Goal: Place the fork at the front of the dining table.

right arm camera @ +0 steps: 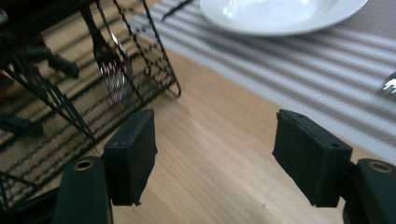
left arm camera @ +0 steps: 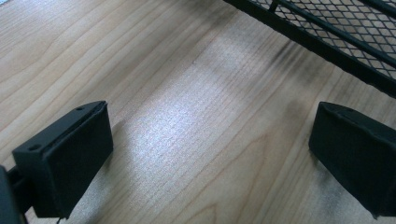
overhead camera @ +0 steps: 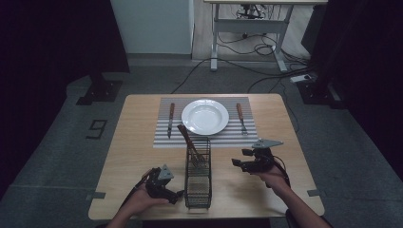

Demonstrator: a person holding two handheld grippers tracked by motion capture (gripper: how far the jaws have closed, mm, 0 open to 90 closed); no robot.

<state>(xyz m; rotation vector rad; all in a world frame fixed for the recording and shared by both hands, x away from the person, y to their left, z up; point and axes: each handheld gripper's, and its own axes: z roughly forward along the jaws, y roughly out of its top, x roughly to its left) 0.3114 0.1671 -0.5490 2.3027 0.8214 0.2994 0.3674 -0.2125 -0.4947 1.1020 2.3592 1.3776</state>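
**Both grippers waiting beside the basket, one utensil left to lay out**

While the plate (overhead camera: 205, 116) is sitting on the striped mat (overhead camera: 205, 137) with a knife (overhead camera: 170, 118) at its nine o'clock and a fork (overhead camera: 241, 118) at its three o'clock, the high view is showing a wire basket (overhead camera: 197, 183) at the mat's six o'clock with one brown-handled utensil (overhead camera: 188, 141) leaning out of it. The left gripper (overhead camera: 177, 194) is resting at the basket's nine o'clock, the right gripper (overhead camera: 240, 159) at its three o'clock.

Along the left gripper (left arm camera: 205, 154), the jaws are standing wide apart over bare table (left arm camera: 177, 93), gripping nothing, with the basket's mesh (left arm camera: 336, 32) at one o'clock.

Along the right gripper (right arm camera: 212, 154), the jaws are likewise gaping and empty, and the utensil's shiny prongs (right arm camera: 112, 74) are hanging inside the basket at ten o'clock.

Judging by this, the place setting is nearly laid; the next move is calling for one gripper to reach for the leaning handle and close on it.
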